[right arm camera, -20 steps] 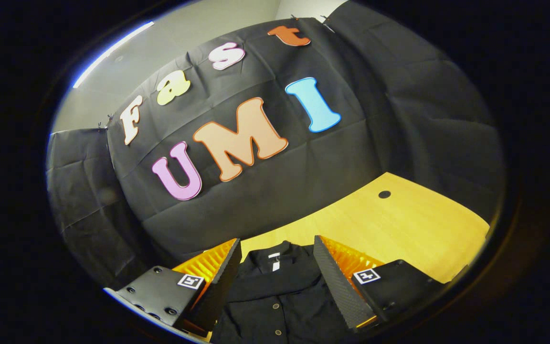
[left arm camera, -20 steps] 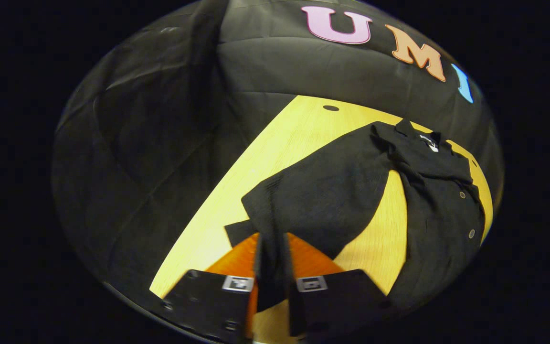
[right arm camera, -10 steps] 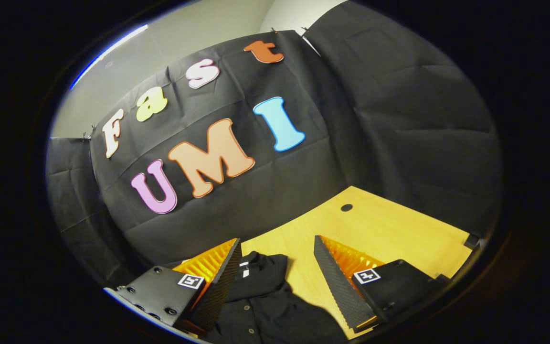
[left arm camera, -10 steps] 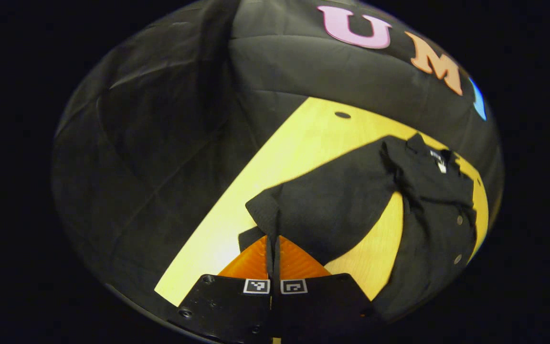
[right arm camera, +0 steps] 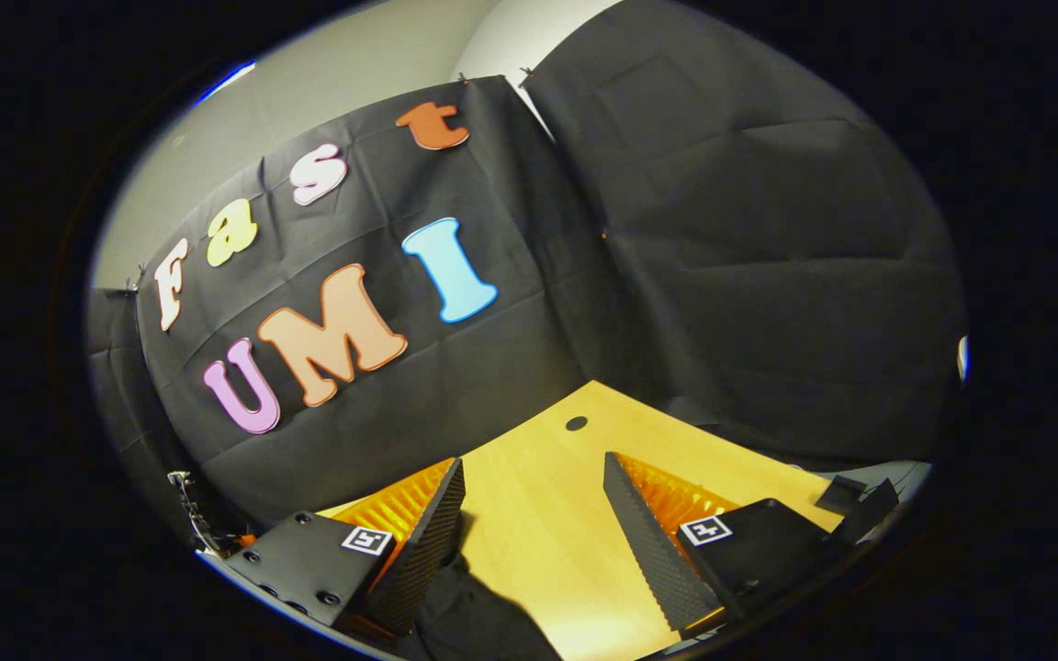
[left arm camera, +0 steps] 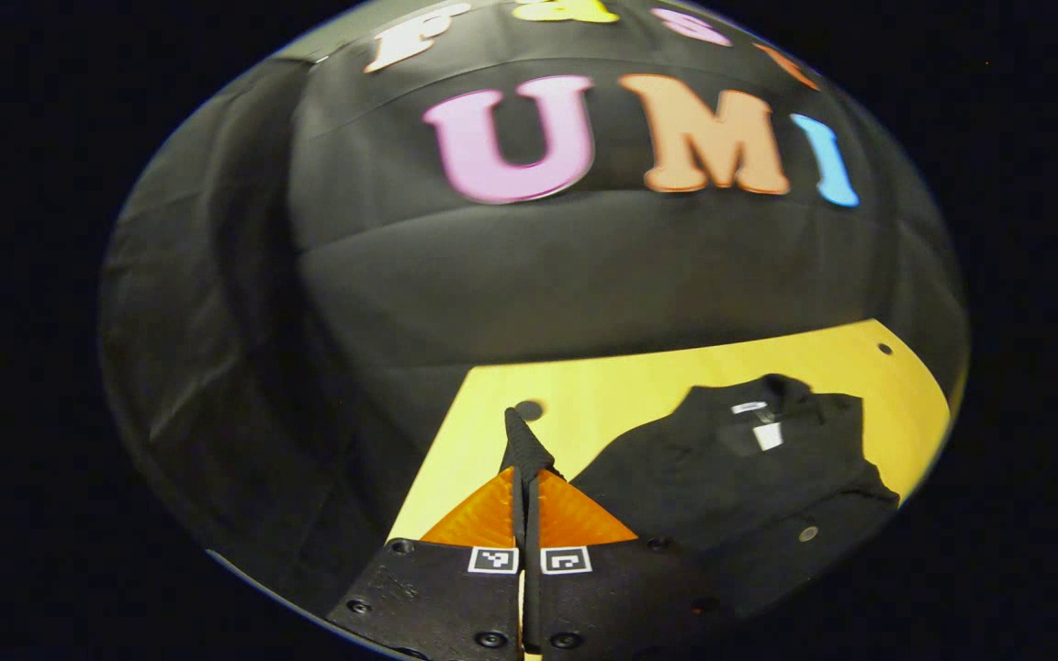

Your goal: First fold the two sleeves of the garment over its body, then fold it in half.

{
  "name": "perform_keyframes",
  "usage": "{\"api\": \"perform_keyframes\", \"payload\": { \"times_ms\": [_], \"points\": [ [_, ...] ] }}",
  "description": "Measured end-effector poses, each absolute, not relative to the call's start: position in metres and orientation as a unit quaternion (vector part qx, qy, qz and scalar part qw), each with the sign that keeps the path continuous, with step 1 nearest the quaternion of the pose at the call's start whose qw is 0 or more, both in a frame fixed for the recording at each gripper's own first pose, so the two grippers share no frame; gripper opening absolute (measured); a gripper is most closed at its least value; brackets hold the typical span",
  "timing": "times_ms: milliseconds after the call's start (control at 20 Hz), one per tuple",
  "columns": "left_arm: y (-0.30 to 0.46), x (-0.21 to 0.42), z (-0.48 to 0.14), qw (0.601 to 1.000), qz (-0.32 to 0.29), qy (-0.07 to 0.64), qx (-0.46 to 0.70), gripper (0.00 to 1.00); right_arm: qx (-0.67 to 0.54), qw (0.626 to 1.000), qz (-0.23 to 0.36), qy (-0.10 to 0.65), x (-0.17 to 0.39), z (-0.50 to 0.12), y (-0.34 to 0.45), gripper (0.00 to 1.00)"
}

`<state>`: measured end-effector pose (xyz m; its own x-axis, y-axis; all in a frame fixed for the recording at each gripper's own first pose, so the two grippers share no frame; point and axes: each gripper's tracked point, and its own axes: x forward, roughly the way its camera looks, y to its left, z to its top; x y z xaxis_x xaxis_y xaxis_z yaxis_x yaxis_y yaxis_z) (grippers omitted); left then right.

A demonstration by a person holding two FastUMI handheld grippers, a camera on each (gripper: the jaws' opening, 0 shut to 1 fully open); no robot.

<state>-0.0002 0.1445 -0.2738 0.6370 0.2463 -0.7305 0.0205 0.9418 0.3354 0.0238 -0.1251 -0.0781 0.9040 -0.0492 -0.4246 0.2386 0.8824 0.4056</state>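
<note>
The black buttoned garment (left arm camera: 749, 477) lies on the yellow wooden table (left arm camera: 639, 386), collar and white label toward the back wall. My left gripper (left arm camera: 525, 476) is shut on the end of the garment's sleeve (left arm camera: 523, 441), which pokes out past the fingertips. That sleeve is lifted and runs right toward the body. My right gripper (right arm camera: 533, 461) hovers open above bare table (right arm camera: 547, 523) with nothing between its fingers. A corner of the garment (right arm camera: 474, 620) lies under its left finger at the lower edge of the right gripper view.
Black cloth walls close the booth at the back and on both sides. The tabletop has small round holes (left arm camera: 529, 409) (right arm camera: 575, 423) near its far edge. Small dark objects (right arm camera: 850, 496) sit off the table's right end.
My left gripper, holding the sleeve, has swung to face the back wall, carrying the sleeve toward the body. My right gripper has moved right, off the collar, staying open.
</note>
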Motion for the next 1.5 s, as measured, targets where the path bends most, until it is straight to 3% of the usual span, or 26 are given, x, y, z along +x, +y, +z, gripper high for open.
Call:
{"api": "perform_keyframes", "payload": {
  "times_ms": [250,500,650,700,850,1000,1250,1500],
  "points": [
    [-0.036,0.048,-0.331,0.877,-0.092,0.421,0.214,0.0,0.251,0.94,-0.098,0.21,0.016,-0.089,-0.189,0.97],
    [-0.163,0.036,-0.398,0.861,-0.156,0.45,0.177,0.0,0.254,0.937,-0.118,0.208,-0.002,-0.093,-0.223,0.98],
    [-0.211,0.005,-0.416,0.852,-0.175,0.478,0.121,1.0,0.25,0.936,-0.129,0.214,-0.016,-0.096,-0.237,0.97],
    [-0.219,0.002,-0.412,0.855,-0.177,0.475,0.108,0.95,0.252,0.935,-0.129,0.215,-0.018,-0.097,-0.239,0.98],
    [-0.218,0.001,-0.379,0.878,-0.166,0.44,0.091,0.95,0.251,0.935,-0.112,0.224,-0.016,-0.109,-0.232,0.98],
    [-0.169,-0.006,-0.327,0.901,-0.137,0.399,0.097,0.95,0.239,0.934,-0.072,0.254,-0.006,-0.127,-0.212,0.97],
    [-0.038,-0.067,-0.233,0.918,-0.043,0.365,0.151,0.94,0.198,0.921,0.066,0.328,0.013,-0.166,-0.134,0.98],
    [0.024,-0.206,-0.232,0.879,-0.009,0.451,0.155,0.94,0.095,0.88,0.233,0.404,-0.008,-0.217,-0.038,0.98]
  ]
}}
